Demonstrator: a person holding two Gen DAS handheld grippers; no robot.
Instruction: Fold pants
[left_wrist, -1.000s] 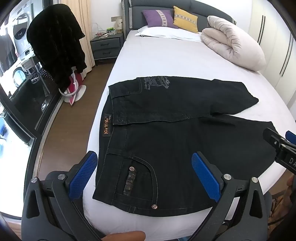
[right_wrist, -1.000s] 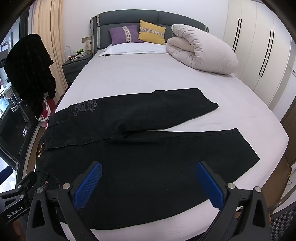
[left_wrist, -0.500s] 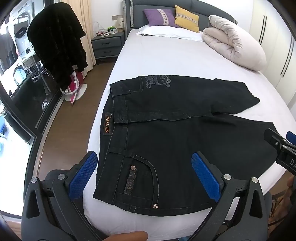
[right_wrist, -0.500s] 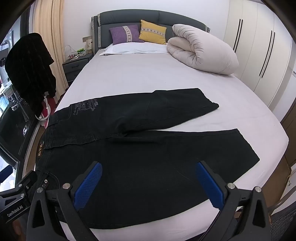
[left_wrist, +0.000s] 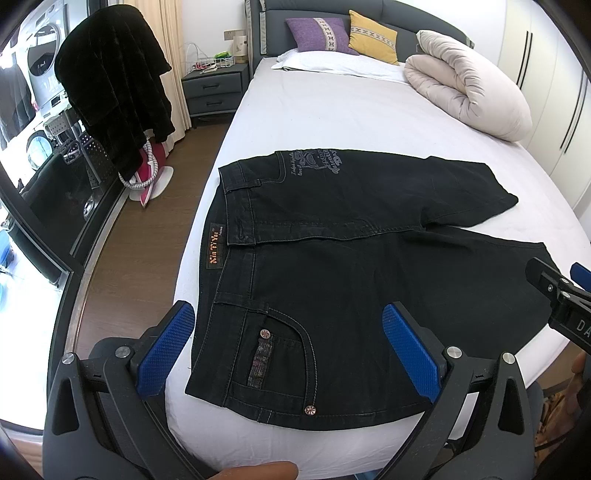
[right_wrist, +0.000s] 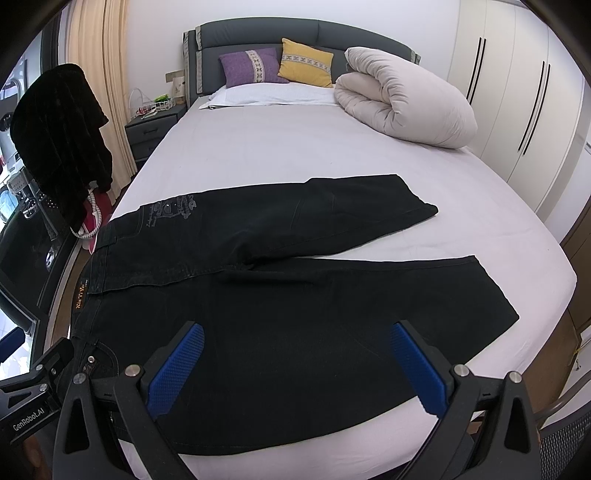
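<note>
Where both tongs hover agape, pants (left_wrist: 351, 258) lie beneath.

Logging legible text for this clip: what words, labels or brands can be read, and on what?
"GenRobot.AI": on the left gripper body, seen from the right wrist.
"DA", cut off: on the right gripper body.
Orange waistband patch on the pants: lettering not reliably legible.
Grey pocket print: script unreadable.

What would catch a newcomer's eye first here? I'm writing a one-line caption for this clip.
The black pants spread flat across the near end of the white bed, waistband to the left, legs fanning right. Next, the blue-padded fingers of the right gripper and left gripper, both wide open above the cloth. Further back, a rolled beige duvet beside purple and yellow pillows.
</note>
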